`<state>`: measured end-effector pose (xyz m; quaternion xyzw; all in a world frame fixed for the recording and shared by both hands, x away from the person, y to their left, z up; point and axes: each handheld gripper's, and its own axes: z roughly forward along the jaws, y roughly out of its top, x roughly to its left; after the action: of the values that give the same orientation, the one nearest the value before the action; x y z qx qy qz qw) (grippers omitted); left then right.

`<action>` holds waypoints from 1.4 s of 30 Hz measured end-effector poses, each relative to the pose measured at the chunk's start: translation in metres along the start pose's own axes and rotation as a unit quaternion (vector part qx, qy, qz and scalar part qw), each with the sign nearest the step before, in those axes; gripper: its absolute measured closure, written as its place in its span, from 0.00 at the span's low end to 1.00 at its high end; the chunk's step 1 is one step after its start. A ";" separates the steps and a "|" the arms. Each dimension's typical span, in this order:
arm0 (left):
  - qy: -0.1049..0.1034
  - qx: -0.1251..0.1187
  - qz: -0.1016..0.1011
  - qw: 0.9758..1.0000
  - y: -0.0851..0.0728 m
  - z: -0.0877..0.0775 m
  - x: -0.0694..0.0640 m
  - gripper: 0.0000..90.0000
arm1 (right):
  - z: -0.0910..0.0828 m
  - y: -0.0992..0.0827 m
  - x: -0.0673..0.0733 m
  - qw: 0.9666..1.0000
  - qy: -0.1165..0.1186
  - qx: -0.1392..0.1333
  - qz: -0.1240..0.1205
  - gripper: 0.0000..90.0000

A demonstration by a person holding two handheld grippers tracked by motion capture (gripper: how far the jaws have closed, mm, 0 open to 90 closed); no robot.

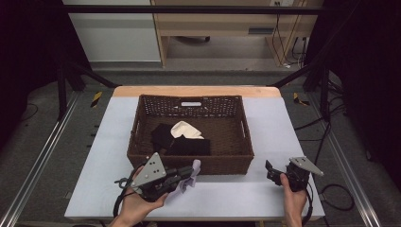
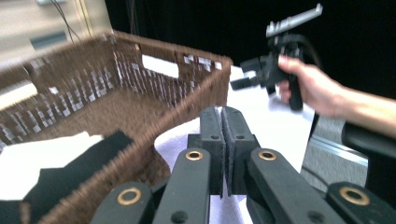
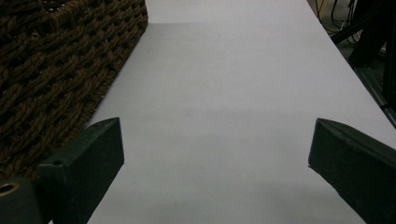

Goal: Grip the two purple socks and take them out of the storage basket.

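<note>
A brown wicker basket stands mid-table and holds a black cloth and a cream cloth. Just in front of its near wall, my left gripper is shut on a pale lavender cloth that hangs down to the table. In the left gripper view the jaws are pressed together, with the pale cloth beneath them and the basket to the left. My right gripper is held low at the front right, open and empty.
The table has a pale cover. The basket's side wall lies close on the left of the right gripper. Dark frame rails and cables run along both table sides. A wooden desk stands behind the table.
</note>
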<state>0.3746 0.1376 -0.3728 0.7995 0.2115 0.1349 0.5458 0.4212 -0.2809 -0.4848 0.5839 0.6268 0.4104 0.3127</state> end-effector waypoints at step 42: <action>0.108 0.058 -0.069 0.990 -0.083 -0.022 0.048 0.47 | 0.000 0.000 0.000 1.000 -0.001 0.000 0.003 0.04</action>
<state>0.3908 0.2050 -0.4427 0.7944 0.3310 0.1701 0.4800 0.4209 -0.2812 -0.4848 0.5859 0.6248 0.4110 0.3120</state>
